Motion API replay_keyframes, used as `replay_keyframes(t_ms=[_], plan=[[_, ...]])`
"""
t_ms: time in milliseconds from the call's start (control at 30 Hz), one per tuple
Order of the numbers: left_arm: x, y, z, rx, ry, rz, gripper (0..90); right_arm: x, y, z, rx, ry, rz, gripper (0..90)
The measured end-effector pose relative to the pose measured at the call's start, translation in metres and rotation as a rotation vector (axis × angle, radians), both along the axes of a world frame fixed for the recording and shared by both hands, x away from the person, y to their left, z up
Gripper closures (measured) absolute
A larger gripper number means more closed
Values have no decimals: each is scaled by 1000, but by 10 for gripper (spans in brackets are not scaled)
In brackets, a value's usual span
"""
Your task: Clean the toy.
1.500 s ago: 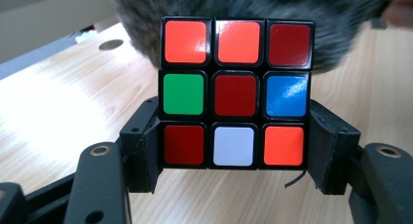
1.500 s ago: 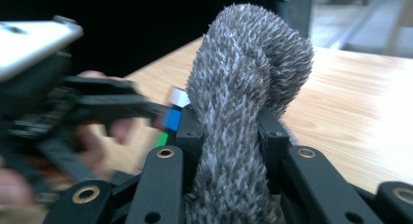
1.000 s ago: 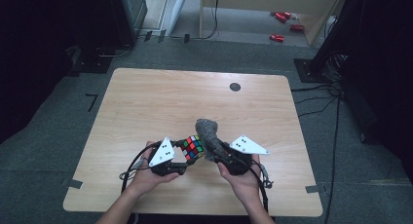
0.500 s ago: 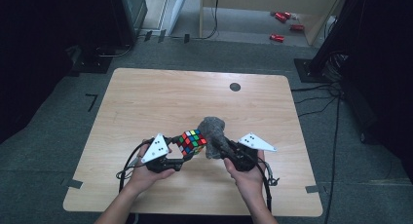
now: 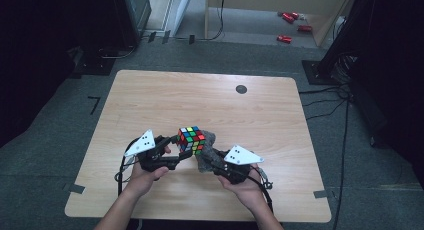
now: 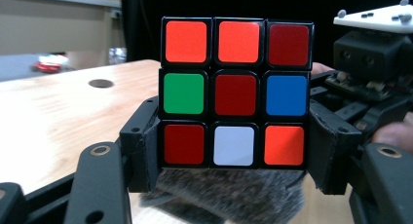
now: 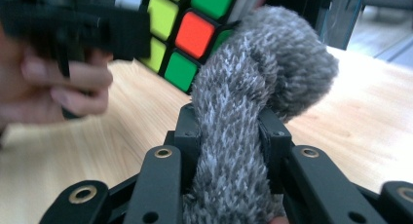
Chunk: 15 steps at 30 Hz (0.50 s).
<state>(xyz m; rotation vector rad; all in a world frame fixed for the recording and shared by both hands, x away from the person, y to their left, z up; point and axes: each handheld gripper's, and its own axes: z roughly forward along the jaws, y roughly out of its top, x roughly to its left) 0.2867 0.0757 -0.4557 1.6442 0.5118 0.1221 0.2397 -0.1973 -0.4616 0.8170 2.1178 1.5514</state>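
Two grips holding: left gripper [image 5: 175, 152] is clamping the rigid, slick-sided puzzle cube [image 5: 191, 140] by opposite faces at table's 6 o'clock, right gripper [image 5: 212, 162] is pinching the soft grey cloth [image 5: 206, 155] (light, squashy) touching it.

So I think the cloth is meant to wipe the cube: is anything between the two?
Nothing visible. The left gripper is clamped on the cube, and the grey cloth in the right gripper already lies against the cube's side, above the table.
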Motion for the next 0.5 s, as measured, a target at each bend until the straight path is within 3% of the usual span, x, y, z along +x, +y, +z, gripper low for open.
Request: replay_keyframes(t_ms=[67,167,233,333,500], plan=[[1,0,-1,11,4,-15,353,0,0,1,-35,-44,-18,690],[-1,-4,-3,44,-6,-31,353,1,-8,8,2,-86,-53,690],[-1,-5,-3,34,-1,-37,352,2,-13,10,10,-108,-48,691],[-1,-5,-2,35,-1,-32,353,1,-13,4,-51,-142,-18,691],[1,0,-1,8,7,-20,352,-2,-1,-6,-126,-128,53,687]])
